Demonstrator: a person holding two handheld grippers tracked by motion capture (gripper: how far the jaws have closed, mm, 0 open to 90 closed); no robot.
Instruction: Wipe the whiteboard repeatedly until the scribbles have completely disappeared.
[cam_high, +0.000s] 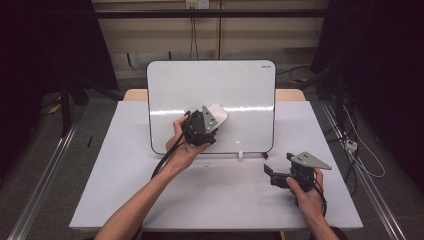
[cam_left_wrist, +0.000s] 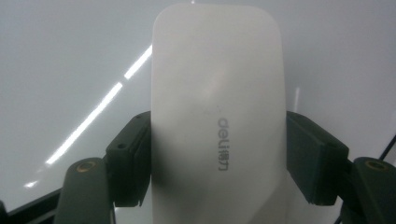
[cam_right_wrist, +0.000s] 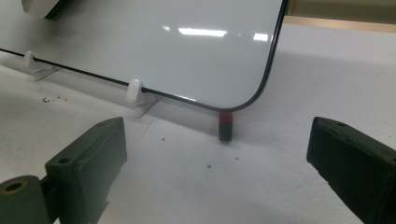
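A white table fills the near ground in the high view, its matte top marked with a few small dark and reddish specks that the right gripper view picks up. Grey floor runs along both sides of it, with metal rails near the lower corners, black curtains to left and right, and loose cables trailing on the floor at the right.

Near the front right edge, the right gripper rests low over the table in the person's right hand, its jaws spread wide with nothing between them; in its own view they frame bare tabletop. Just beyond them a small red-and-black marker cap or stub stands on the table right under the lower corner of the board.

Further in, the left hand holds the left gripper up against a whiteboard. Its jaws pinch a whiteboard eraser by its long sides, pads pressed on both edges. The eraser is a smooth white block with rounded corners and grey "deli" lettering on its back, and it lies flat against the middle of the board, slightly left of centre.

The whiteboard stands tilted back on the table, propped on small white clip feet. It is glossy white with a thin dark rim and rounded corners, reflecting strips of ceiling light. Behind it stands a beige wall with hanging cables.
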